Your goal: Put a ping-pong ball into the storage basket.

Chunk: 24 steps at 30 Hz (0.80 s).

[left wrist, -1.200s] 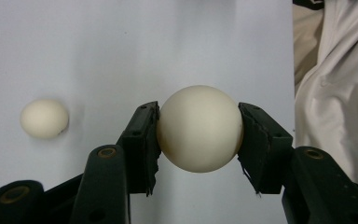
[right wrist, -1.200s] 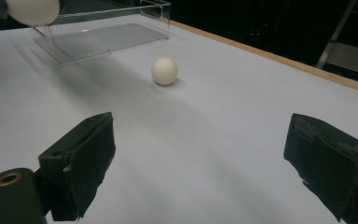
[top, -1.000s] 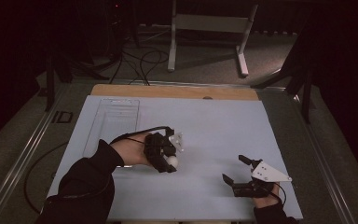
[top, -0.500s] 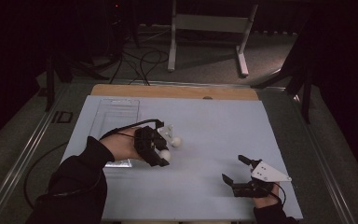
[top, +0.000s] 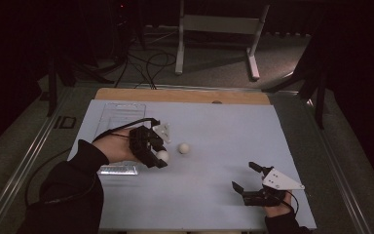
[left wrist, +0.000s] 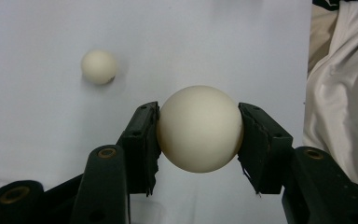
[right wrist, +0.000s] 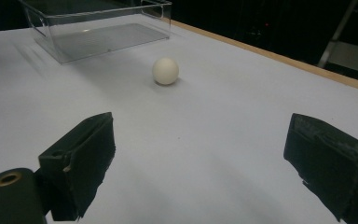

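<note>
L gripper (left wrist: pixel 198 135) clamps white ball (left wrist: pixel 199 128) above bench (top: pixel 214 195), clear tray (top: pixel 121 114) at its 11 o'clock.
Risk: smooth ball held only at its sides could squirt out en route. 2nd ball (top: pixel 184 147) sits loose at 3 o'clock; R gripper (top: pixel 243 178) wide, empty.

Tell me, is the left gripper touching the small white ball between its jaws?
Touching: in the left gripper view, both black pads press the white ball.

cream ball (left wrist: pixel 199 128) between the left gripper (left wrist: pixel 199 140) pads — second ball (left wrist: pixel 99 66) beyond
</note>
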Available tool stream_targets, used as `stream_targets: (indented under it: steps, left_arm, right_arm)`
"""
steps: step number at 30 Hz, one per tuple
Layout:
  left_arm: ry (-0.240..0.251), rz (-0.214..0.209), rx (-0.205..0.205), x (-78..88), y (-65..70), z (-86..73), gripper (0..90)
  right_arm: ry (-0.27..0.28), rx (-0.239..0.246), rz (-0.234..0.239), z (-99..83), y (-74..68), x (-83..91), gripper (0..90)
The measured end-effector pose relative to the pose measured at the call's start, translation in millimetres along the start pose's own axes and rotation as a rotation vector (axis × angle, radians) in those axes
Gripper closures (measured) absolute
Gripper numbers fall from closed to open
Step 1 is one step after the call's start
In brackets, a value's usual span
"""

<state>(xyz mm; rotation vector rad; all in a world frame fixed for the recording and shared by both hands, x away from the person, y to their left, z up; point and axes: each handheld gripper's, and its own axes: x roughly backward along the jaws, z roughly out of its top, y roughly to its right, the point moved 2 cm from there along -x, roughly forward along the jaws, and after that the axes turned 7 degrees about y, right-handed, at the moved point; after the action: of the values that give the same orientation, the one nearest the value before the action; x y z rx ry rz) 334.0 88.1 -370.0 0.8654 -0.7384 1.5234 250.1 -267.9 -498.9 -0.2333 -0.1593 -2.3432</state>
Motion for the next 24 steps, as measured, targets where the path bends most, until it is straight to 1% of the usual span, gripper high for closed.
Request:
stream_targets:
  steps: [2, 3, 5, 6, 8, 9, 12, 13, 18, 22, 23, 24]
  left_arm:
    - [0.001, 0.003, 0.006, 2.9, -2.1, -3.2, 51.9]
    - [-0.005, 0.011, 0.006, 4.3, -3.1, -5.1, 51.9]
    - [-0.003, 0.010, 0.019, 7.7, -5.3, -9.0, 51.8]
    - [-0.002, 0.021, 0.020, 9.5, -6.4, -11.0, 51.9]
    - [0.001, 0.026, 0.024, 13.3, -9.1, -15.0, 51.8]
    - [0.004, 0.036, 0.031, 15.1, -10.4, -17.1, 51.9]
    - [0.002, 0.043, 0.040, 19.9, -14.5, -23.5, 51.8]
    - [-0.001, 0.039, 0.048, 21.2, -15.5, -25.8, 51.8]
    - [0.001, 0.056, 0.081, 27.9, -22.3, -36.4, 51.8]
    - [0.005, 0.084, 0.085, 32.9, -28.4, -43.1, 51.8]
    - [0.005, 0.085, 0.088, 34.0, -29.5, -44.5, 51.8]
    - [0.003, 0.095, 0.083, 35.1, -30.9, -45.7, 51.8]
  right_arm:
    - [-0.001, 0.000, -0.001, -0.1, 0.0, 0.0, 8.7]
    - [-0.001, 0.001, 0.000, -0.2, 0.2, -0.1, 8.7]
    - [-0.001, 0.001, 0.000, -0.2, -0.2, -0.2, 8.7]
    - [0.000, 0.001, 0.001, -0.1, -0.3, -0.2, 8.7]
    - [-0.001, 0.000, 0.000, -0.3, 0.2, -0.2, 8.7]
    - [-0.001, 0.001, -0.001, -0.3, 0.2, -0.2, 8.7]
    - [-0.002, 0.002, 0.002, 0.0, -0.4, -0.3, 8.7]
    - [0.000, 0.004, 0.001, 0.0, -0.4, -0.4, 8.7]
    - [-0.005, 0.006, 0.005, -0.3, -0.5, -0.8, 8.7]
    - [-0.005, 0.007, 0.005, -0.3, -0.8, -0.9, 8.7]
    - [-0.005, 0.007, 0.007, -0.3, -0.6, -0.9, 8.7]
    - [-0.006, 0.008, 0.004, -0.4, -0.7, -0.9, 8.7]
